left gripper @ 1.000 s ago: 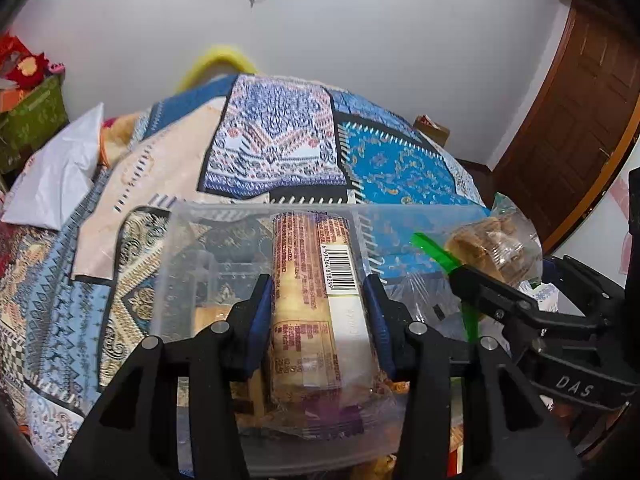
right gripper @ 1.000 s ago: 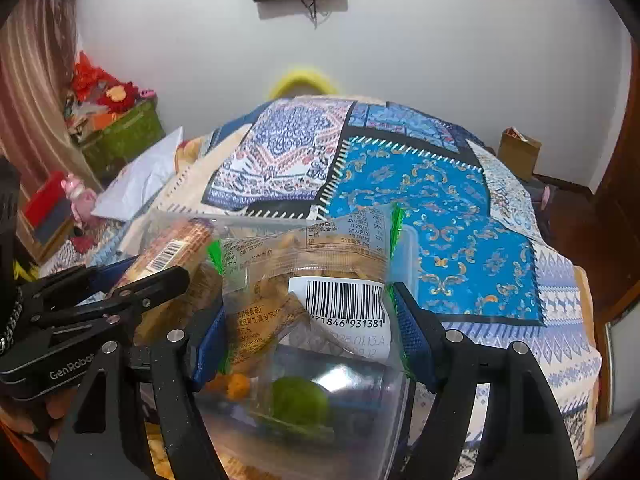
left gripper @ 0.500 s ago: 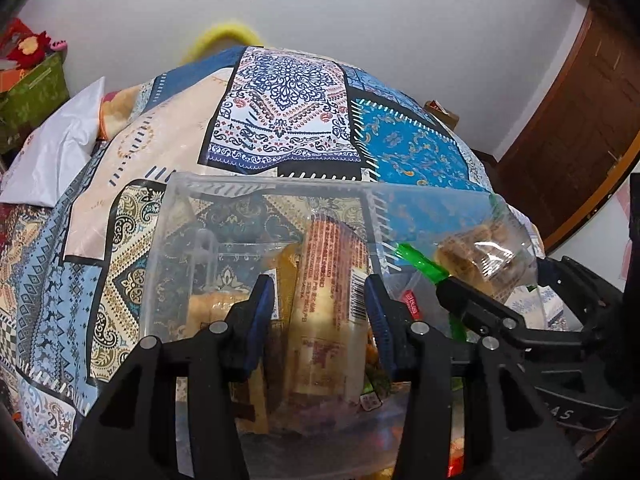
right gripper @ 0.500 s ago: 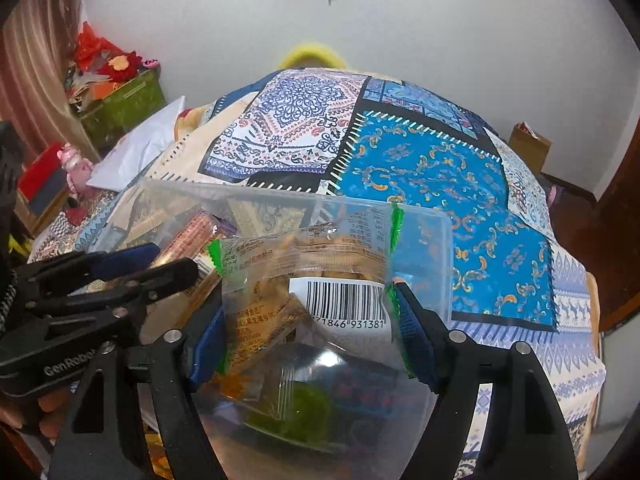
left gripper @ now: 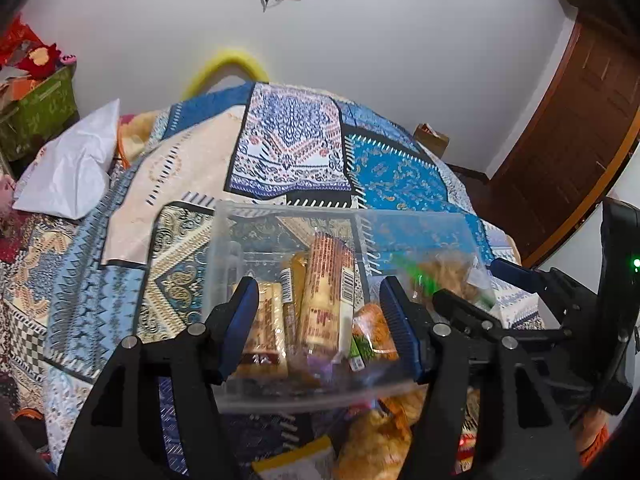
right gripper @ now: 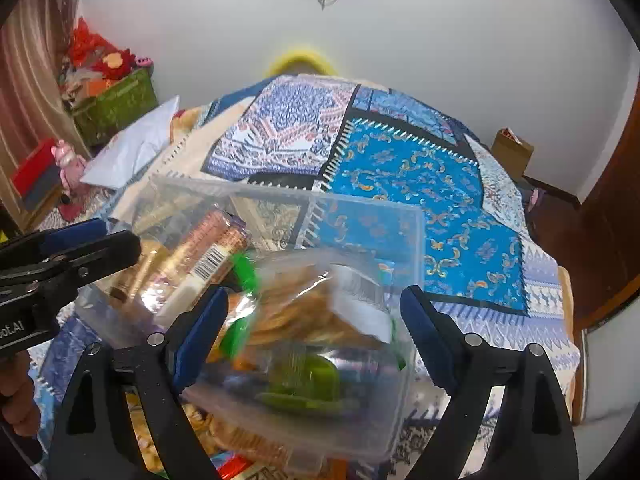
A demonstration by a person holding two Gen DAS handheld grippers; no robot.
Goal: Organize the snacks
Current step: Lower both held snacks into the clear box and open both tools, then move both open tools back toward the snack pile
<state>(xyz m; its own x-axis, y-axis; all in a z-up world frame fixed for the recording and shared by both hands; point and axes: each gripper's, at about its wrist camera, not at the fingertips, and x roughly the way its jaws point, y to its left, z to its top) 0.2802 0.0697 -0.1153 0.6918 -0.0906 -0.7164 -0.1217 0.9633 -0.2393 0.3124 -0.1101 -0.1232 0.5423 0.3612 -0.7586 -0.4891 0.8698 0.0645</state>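
A clear plastic container [left gripper: 340, 214] stands on the bed and holds several wrapped snacks. In the left wrist view, a long biscuit roll [left gripper: 326, 280] with a barcode lies in it beside other bars. My left gripper [left gripper: 318, 296] hangs above the roll, its jaws opening, and neither blue pad touches it. In the right wrist view, a clear bag of biscuits [right gripper: 300, 304] with a green edge, blurred, rests in the container [right gripper: 360, 208]. My right gripper [right gripper: 315, 300] straddles the bag with its jaws opening and its pads clear of it. The left gripper [right gripper: 120, 236] shows at the left there.
A patchwork bedspread [left gripper: 288, 152] covers the bed. A white pillow [left gripper: 76, 164] and a green box [left gripper: 36, 116] lie at the left, with a brown door [left gripper: 572, 148] and a cardboard box [right gripper: 514, 148] at the right. Loose snack packs [left gripper: 372, 440] lie in front of the container.
Both grippers have opened. The biscuit roll left the left pads and lies in the container; the bag slipped down out of the right pads. The left gripper has lifted back.
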